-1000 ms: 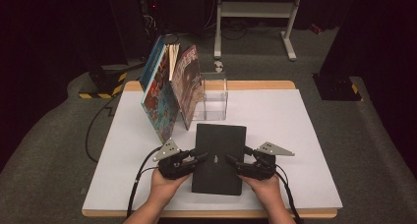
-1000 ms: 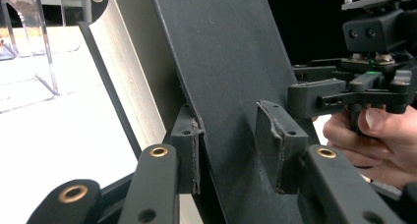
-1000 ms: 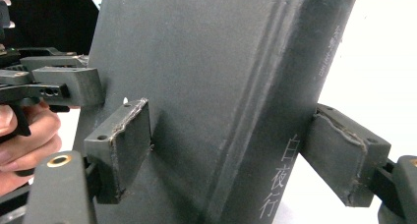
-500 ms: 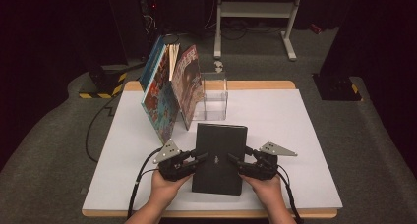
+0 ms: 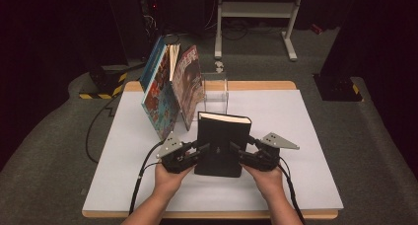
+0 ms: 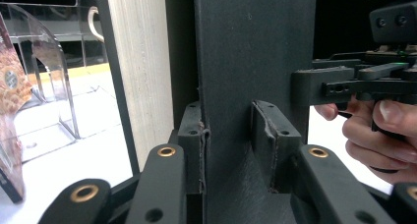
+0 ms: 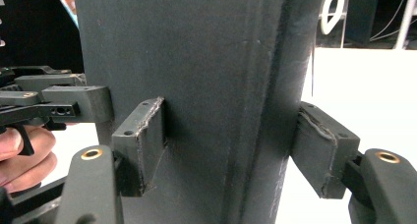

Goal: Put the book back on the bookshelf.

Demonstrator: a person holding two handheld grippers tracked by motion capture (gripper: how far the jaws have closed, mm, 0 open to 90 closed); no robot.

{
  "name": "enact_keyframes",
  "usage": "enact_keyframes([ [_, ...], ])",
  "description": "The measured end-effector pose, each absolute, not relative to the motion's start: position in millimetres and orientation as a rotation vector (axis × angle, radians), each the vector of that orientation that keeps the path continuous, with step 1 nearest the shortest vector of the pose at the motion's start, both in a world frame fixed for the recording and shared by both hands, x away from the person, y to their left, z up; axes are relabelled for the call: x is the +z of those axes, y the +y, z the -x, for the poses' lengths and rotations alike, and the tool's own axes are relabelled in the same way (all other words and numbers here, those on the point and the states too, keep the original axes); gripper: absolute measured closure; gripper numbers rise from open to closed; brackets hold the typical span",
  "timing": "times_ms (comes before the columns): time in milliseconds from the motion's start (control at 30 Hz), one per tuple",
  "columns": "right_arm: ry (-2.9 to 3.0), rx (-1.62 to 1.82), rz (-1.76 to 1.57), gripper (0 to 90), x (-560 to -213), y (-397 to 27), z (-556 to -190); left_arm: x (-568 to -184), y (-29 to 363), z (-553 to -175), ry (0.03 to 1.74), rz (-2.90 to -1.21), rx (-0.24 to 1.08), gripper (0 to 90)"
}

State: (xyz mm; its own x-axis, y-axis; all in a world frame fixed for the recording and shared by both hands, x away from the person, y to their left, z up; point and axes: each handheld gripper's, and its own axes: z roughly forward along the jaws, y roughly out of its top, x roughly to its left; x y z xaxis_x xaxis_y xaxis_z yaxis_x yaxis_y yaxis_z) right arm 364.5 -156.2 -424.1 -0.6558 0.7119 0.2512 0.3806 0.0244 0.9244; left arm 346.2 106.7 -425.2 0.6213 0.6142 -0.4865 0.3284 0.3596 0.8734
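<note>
One black book [image 5: 221, 143], perhaps three leaning books [image 5: 170, 92], one clear stand [image 5: 216, 94].

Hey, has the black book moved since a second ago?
Yes. The black book lay flat on the white table and has been tipped up; its far edge is raised toward the clear stand. The left gripper and the right gripper flank it.

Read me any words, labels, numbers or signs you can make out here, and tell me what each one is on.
No text can be read here.
Two picture books standing beside the clear stand: colourful covers, any lettering too small and blurred.
Black book between the grippers: plain dark cover, no title or label visible.
Black-and-yellow hazard stripes on the floor at the table's far left: a warning pattern, no words.
</note>
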Motion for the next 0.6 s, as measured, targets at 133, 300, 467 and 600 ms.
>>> enact_keyframes([
  [133,2.006,1.662,-1.121,32.7,-421,-154,-373,-425,107,-356,0.939,-1.233,0.243,66.6],
  [300,1.991,1.651,-1.119,32.3,-419,-152,-385,-423,107,-368,0.925,-1.241,0.267,66.1],
  [467,1.975,1.633,-1.111,31.8,-417,-152,-390,-424,103,-372,0.908,-1.242,0.285,65.5],
  [600,1.969,1.631,-1.093,32.2,-418,-153,-387,-426,102,-371,0.902,-1.247,0.29,64.7],
])
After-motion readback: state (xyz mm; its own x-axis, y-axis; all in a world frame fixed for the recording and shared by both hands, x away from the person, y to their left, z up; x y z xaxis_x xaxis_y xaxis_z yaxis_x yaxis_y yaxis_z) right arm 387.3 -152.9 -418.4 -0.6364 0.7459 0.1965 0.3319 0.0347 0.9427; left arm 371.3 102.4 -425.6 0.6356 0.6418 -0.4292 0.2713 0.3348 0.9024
